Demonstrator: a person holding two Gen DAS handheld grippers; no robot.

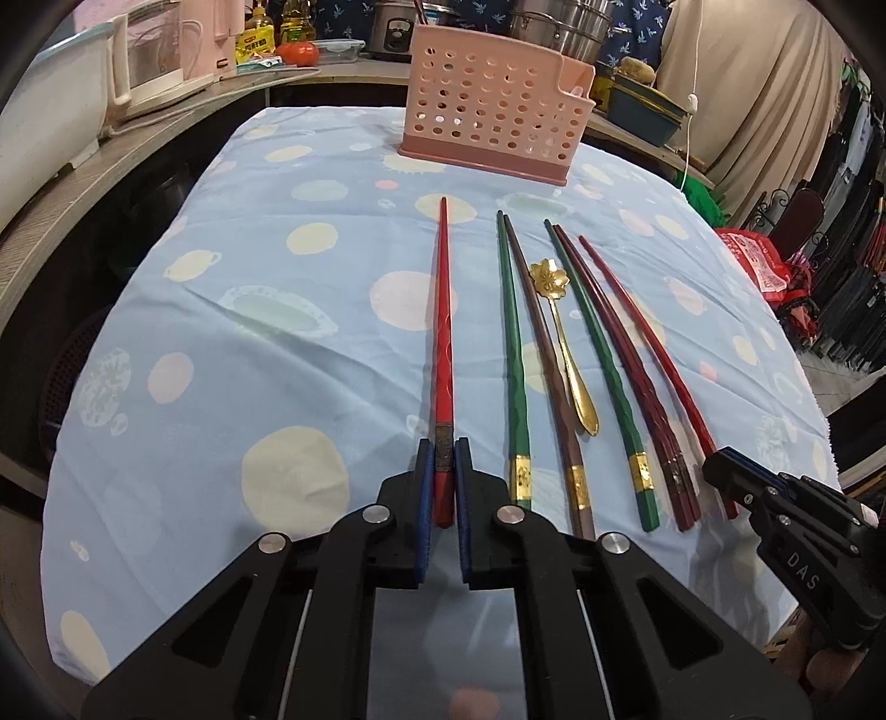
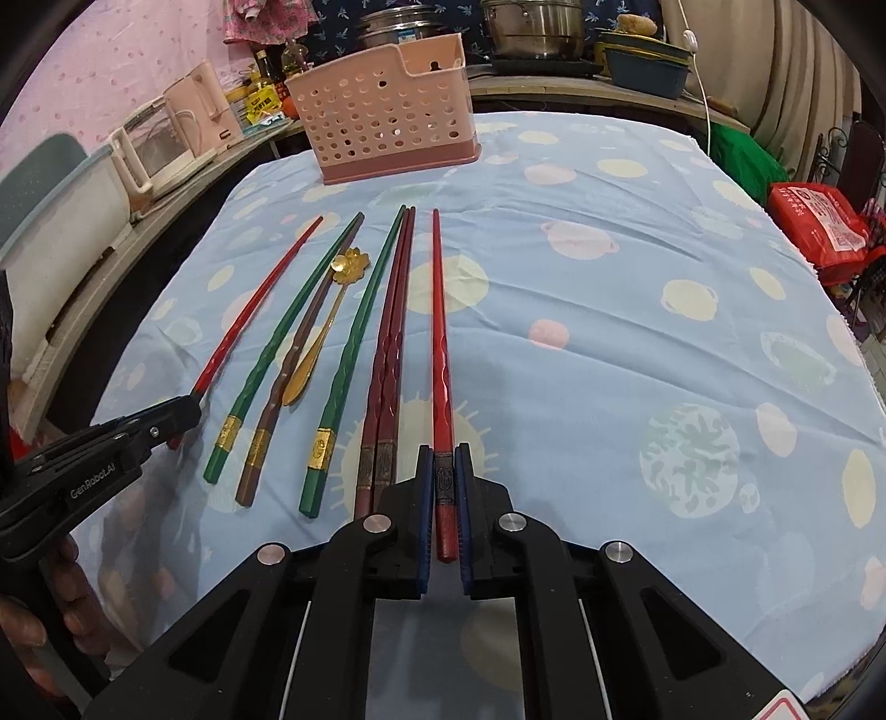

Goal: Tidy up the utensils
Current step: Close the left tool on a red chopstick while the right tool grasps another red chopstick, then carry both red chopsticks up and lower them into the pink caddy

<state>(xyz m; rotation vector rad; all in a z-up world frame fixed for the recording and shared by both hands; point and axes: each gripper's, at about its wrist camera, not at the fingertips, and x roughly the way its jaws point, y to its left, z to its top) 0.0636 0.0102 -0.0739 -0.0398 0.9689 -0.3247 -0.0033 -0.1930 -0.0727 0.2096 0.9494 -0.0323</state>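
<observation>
My left gripper (image 1: pixel 443 443) is shut on the thick end of a red chopstick (image 1: pixel 443 332) that lies on the blue dotted cloth (image 1: pixel 266 343). My right gripper (image 2: pixel 443 448) is shut on the end of a second red chopstick (image 2: pixel 441 343), at the right of the row. Between them lie two green chopsticks (image 1: pixel 512 343), a brown one (image 1: pixel 545 354), a dark red pair (image 1: pixel 626 354) and a gold flower spoon (image 1: pixel 565 343). A pink perforated holder (image 1: pixel 493 105) stands upright at the far side of the table.
A pale kettle (image 2: pixel 160 144) and bottles stand on the counter at the left. Steel pots (image 2: pixel 531 27) and a dark basin (image 2: pixel 645 69) are behind the holder. A red bag (image 2: pixel 819 221) lies off the table's right edge. Bare cloth (image 2: pixel 637 332) stretches right of the chopsticks.
</observation>
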